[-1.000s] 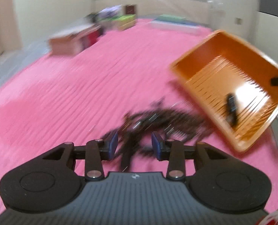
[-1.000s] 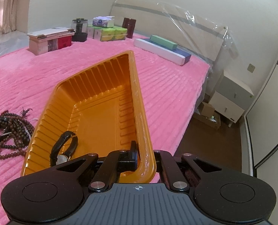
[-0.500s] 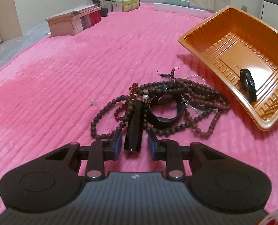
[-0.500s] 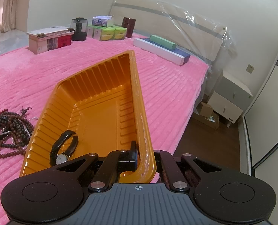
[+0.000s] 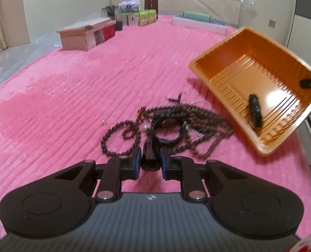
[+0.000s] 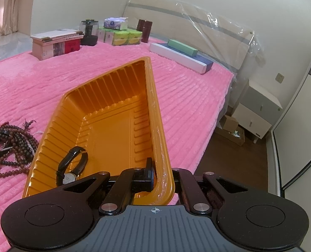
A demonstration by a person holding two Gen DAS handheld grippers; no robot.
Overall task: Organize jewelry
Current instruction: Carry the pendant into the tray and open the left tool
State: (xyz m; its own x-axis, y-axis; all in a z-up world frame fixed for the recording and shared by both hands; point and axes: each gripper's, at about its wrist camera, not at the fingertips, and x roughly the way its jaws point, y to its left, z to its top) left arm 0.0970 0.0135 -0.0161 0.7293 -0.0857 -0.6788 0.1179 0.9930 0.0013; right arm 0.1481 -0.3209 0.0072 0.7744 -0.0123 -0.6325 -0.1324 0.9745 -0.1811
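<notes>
A tangle of brown bead strings (image 5: pixel 199 119) and a black watch (image 5: pixel 168 135) lies on the pink bedspread (image 5: pixel 71 96). My left gripper (image 5: pixel 150 159) is closing, and the watch's strap fills the gap between its blue pads. In the right wrist view the same beads (image 6: pixel 15 145) lie at the left. My right gripper (image 6: pixel 155 174) is shut on the near rim of an orange ribbed tray (image 6: pixel 117 84), which it holds tilted. A second black watch (image 6: pixel 72 166) lies in the tray's low corner. From the left wrist view, the tray (image 5: pixel 224 63) and that watch (image 5: pixel 254 110) are at the right.
A small loose bead (image 5: pixel 103 122) lies left of the pile. A wooden box (image 5: pixel 86 34), tissue packs (image 6: pixel 122 35) and a long white box (image 6: pixel 180 57) stand at the bed's far end. The bed edge drops at the right to brown floor and a nightstand (image 6: pixel 258 113).
My left gripper's jaws have narrowed from a wide gap onto the black watch strap, and the view drew back a little from the pile. The right gripper and tray have held still.
</notes>
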